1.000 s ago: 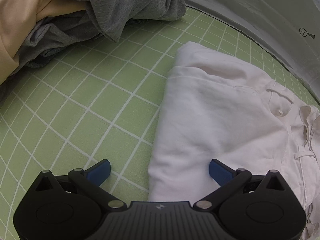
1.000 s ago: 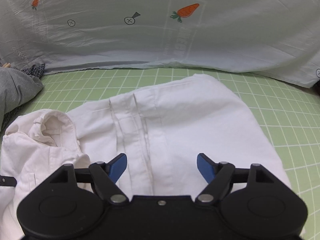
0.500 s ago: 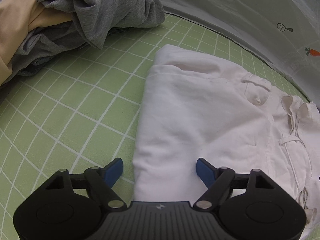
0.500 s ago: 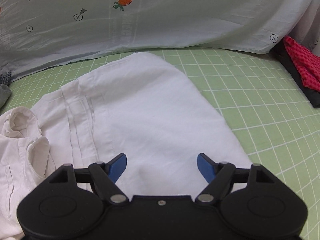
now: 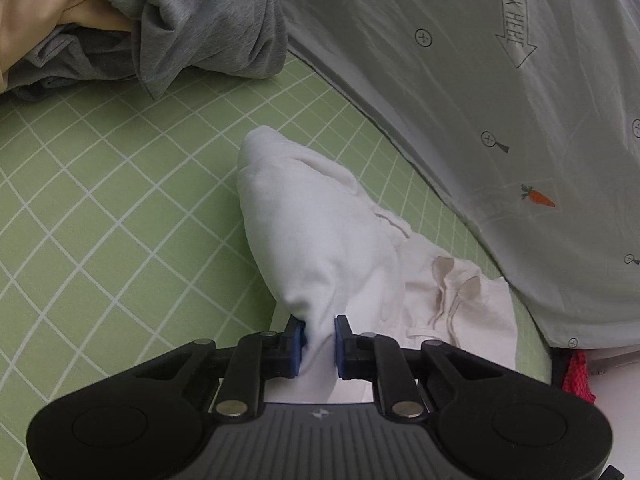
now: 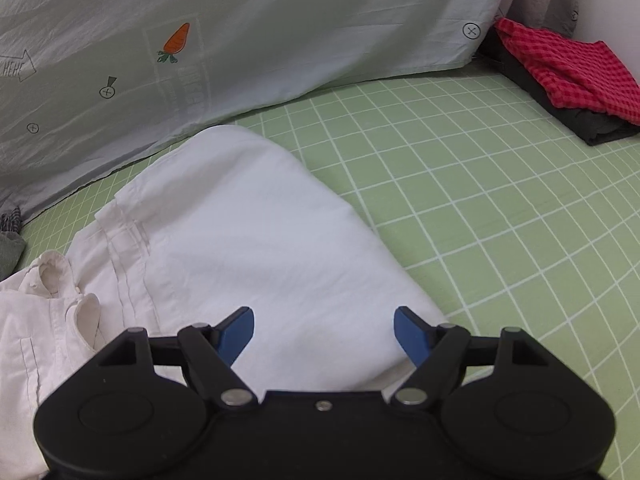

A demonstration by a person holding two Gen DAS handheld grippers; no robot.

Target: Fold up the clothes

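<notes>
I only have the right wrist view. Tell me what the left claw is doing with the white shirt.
Observer: The left claw is closing, with a bunched edge of the white shirt pinched between its jaws.
Operator: Describe how the cloth sits there.
Observer: It is drawn into a cone that tapers from the green grid mat up into the jaws.
Operator: Report what lies beyond it on that side.
Observer: A crumpled grey garment is heaped against a tan garment, with bare mat between that pile and the shirt.
</notes>
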